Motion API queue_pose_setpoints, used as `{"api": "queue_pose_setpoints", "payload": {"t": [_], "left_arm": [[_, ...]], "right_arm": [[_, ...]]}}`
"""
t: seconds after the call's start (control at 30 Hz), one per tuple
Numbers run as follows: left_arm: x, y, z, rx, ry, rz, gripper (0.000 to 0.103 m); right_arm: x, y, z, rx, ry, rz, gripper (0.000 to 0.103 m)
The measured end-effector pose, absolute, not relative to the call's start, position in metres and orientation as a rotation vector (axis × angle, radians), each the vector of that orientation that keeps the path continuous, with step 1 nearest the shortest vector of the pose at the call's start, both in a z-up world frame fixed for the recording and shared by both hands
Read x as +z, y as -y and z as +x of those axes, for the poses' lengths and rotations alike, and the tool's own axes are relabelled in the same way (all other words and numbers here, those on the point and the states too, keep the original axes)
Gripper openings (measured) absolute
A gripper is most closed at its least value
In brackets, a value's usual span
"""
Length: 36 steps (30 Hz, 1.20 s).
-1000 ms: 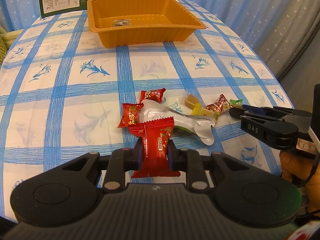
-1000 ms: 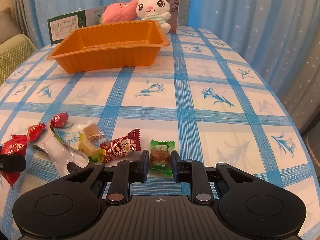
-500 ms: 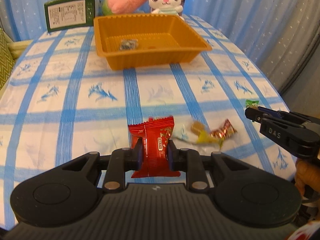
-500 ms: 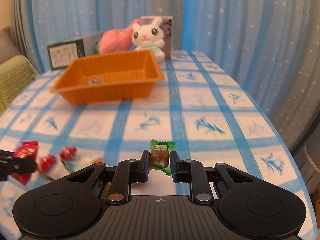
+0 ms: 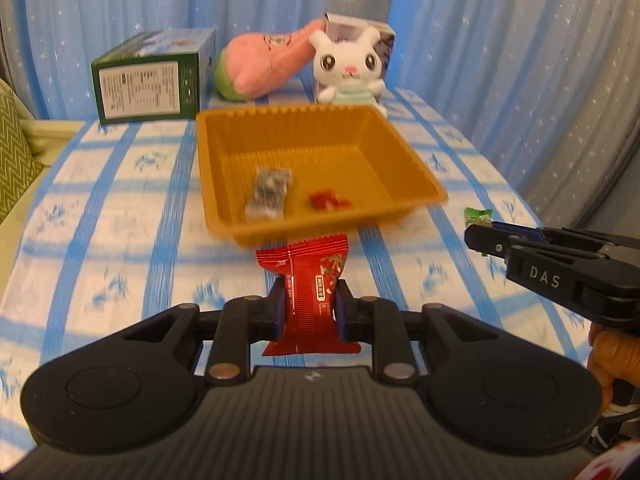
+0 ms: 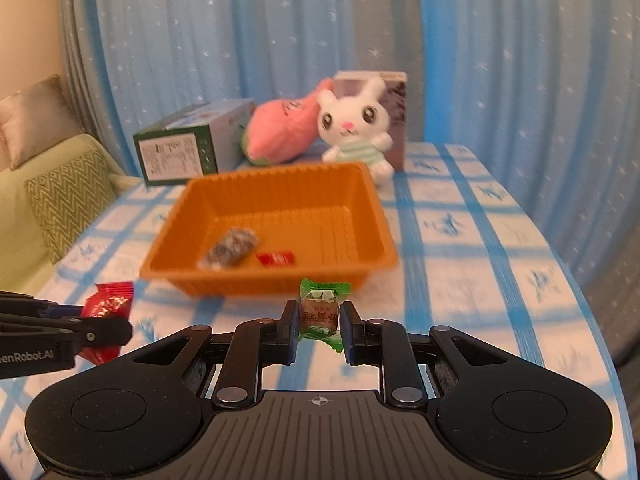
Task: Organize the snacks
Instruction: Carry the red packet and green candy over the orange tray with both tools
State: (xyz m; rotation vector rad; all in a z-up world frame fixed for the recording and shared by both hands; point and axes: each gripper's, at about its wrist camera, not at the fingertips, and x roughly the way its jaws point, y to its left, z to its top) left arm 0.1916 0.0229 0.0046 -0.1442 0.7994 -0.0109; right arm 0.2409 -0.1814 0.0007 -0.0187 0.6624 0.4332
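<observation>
Two snacks are in transit, one per gripper. The left gripper point(image 5: 310, 308) has its fingers pressed against the sides of a red packet point(image 5: 310, 292), which stands upright between them with its long axis running up and down and its crimped top edge above the fingertips. The right gripper point(image 6: 319, 320) is pinched on a small green-wrapped candy point(image 6: 322, 312), also upright, its twisted ends poking out above and below the pads.

What matters for the coming move is where the orange tray point(image 5: 416, 184) lies: straight ahead of both tools and lower than the held snacks. In the left wrist view the tray's near rim sits just beyond the top of the red packet, so the left gripper looks a shade nearer; the right one comes in from the tray's right-hand corner. Neither snack appears to be over the tray opening yet, as far as can be judged.

Inside the tray lie a dark clear-wrapped snack point(image 5: 269, 192) on the left and a small red candy point(image 5: 329, 200) near the middle; the right half of the floor is bare.

Behind the tray sit a green box point(image 5: 150, 80), a pink plush point(image 5: 264, 66) and a white rabbit toy point(image 5: 350, 70) on the blue-checked tablecloth point(image 5: 112, 236).
</observation>
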Motion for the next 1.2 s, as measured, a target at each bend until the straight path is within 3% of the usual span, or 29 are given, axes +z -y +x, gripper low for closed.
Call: {"api": "queue_pose_setpoints", "payload": {"t": [0.57, 1.07, 1.2], "left_arm": [[0.01, -0.053, 0.288, 0.037, -0.798, -0.188, 0.021], [-0.006, -0.054, 0.32, 0.045, -0.834, -0.183, 0.022], [-0.008, -0.052, 0.321, 0.05, -0.825, -0.175, 0.036]], "right_arm": [[0.012, 0.14, 0.346, 0.473, -0.726, -0.026, 0.022], [0.0, 0.137, 0.374, 0.452, -0.78, -0.004, 0.022], [-0.001, 0.139, 0.375, 0.449, -0.784, 0.001, 0.022]]}}
